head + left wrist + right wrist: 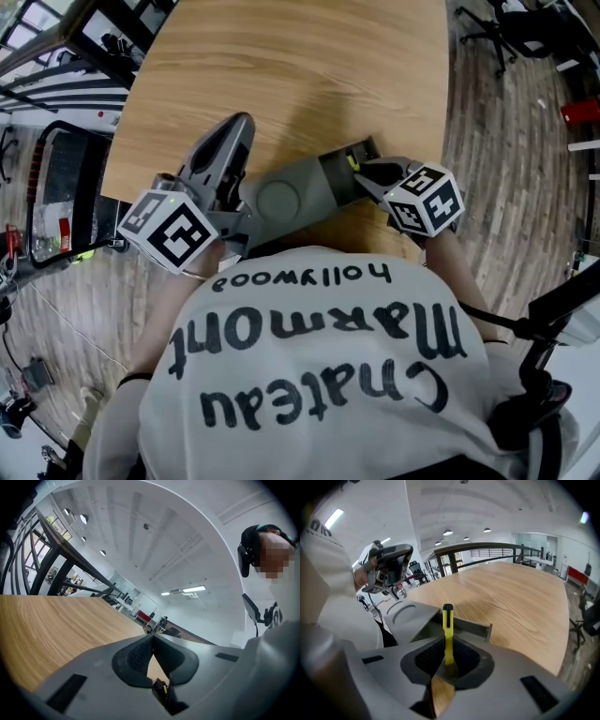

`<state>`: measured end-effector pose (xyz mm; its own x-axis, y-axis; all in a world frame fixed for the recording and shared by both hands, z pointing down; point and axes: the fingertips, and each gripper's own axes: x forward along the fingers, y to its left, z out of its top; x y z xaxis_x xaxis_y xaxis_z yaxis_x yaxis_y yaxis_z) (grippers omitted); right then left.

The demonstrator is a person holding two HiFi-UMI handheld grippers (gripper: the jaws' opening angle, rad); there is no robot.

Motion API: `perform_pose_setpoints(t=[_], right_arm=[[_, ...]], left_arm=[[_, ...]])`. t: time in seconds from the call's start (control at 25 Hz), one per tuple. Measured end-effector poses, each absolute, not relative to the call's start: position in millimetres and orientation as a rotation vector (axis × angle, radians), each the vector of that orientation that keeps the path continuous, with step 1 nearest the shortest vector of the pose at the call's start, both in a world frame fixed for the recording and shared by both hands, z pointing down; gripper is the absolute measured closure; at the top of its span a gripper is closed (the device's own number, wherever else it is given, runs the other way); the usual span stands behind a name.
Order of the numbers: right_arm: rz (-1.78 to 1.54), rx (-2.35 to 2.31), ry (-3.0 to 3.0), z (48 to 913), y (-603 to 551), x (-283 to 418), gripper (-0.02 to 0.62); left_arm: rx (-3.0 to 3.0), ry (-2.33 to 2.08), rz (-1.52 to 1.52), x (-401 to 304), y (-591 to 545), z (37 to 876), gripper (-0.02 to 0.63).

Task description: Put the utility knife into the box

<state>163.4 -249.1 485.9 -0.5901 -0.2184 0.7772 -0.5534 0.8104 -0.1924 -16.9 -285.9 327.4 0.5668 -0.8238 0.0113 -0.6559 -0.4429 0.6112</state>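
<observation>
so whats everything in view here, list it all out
light wooden table: one, pale oak, under the box
grey slide-open box: one, grey, at the near table edge, far end open
yellow utility knife with black tip: one, yellow, held upright by the box's open end
black office chair: at least one, black, on the plank floor, far right
white printed t-shirt: one, white with black print, on the person
left gripper: one, grey, left of the box, fingers together, nothing between them
right gripper: one, grey, at the box's open end, fingers shut on the knife
</observation>
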Motion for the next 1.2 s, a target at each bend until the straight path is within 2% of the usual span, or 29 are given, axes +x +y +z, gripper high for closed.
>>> perform_pose_setpoints(t=[0.84,1.2], right_arm=[[0.226,0.297,-1.852,518,-237,158,0.537],[0.255,0.230,-1.809,525,-242,156,0.537]], left_arm=[[2.216,-1.170,-0.391,-16,-288,333,0.600],[2.197,-1.188,-0.391,-20,-286,339,0.600]])
